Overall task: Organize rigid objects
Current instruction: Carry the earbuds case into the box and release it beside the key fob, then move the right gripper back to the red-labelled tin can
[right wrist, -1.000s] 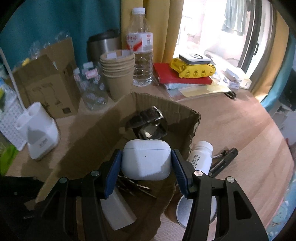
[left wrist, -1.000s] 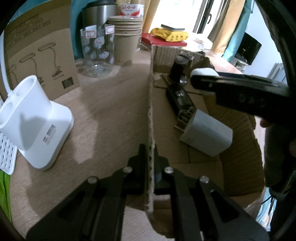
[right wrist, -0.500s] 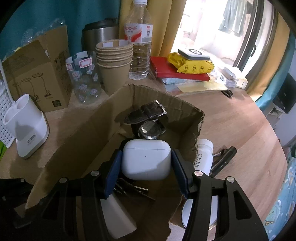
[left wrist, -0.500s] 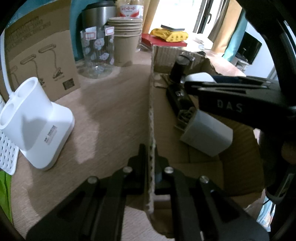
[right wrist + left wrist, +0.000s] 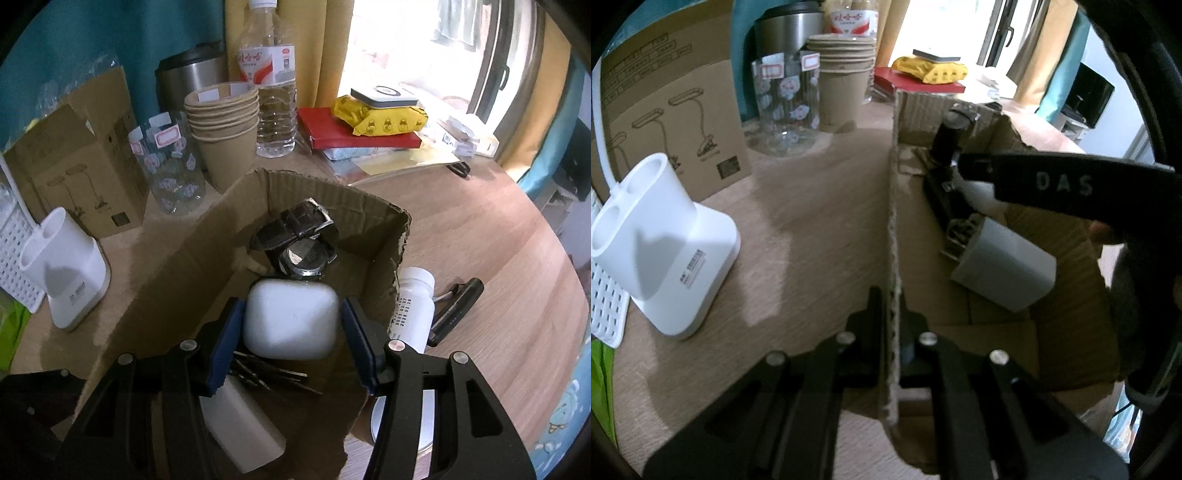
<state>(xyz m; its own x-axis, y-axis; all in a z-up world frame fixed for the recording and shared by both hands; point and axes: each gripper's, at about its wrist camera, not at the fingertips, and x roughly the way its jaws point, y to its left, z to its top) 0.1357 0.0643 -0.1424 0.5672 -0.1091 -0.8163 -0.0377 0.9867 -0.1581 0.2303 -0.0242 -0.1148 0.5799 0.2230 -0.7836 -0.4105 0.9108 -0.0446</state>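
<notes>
a: nearest the lens — the right gripper [image 5: 291, 325] hangs over the open cardboard box [image 5: 332, 199], the white earbud case [image 5: 291, 319] between its blue pads.

b: clamped, or let go?

a: a sliver of gap shows at each side of the case, where a second ago the pads looked snug against it. so the jaws seem to have eased a touch, though whether the pads have fully parted from it can't be told. the case has also sunk lower, close over the keys [image 5: 273, 373] and the white charger block [image 5: 240, 432] on the box floor.

b: meaning?

a: by my reading, the drop-off is at hand — one more rigid item nearly filed.

b: and the other hand?

a: the left gripper [image 5: 894, 325] is pressed together on the box's near wall, pinching the cardboard edge, steadying it as before.

b: further in?

a: a wristwatch [image 5: 299, 236] against the far wall. outside, a white pill bottle [image 5: 413, 306] and a black pen-like tool [image 5: 458, 306] lie on the wooden table [image 5: 480, 229], apparently awaiting sorting; paper cups [image 5: 225, 129] stand beyond.
</notes>
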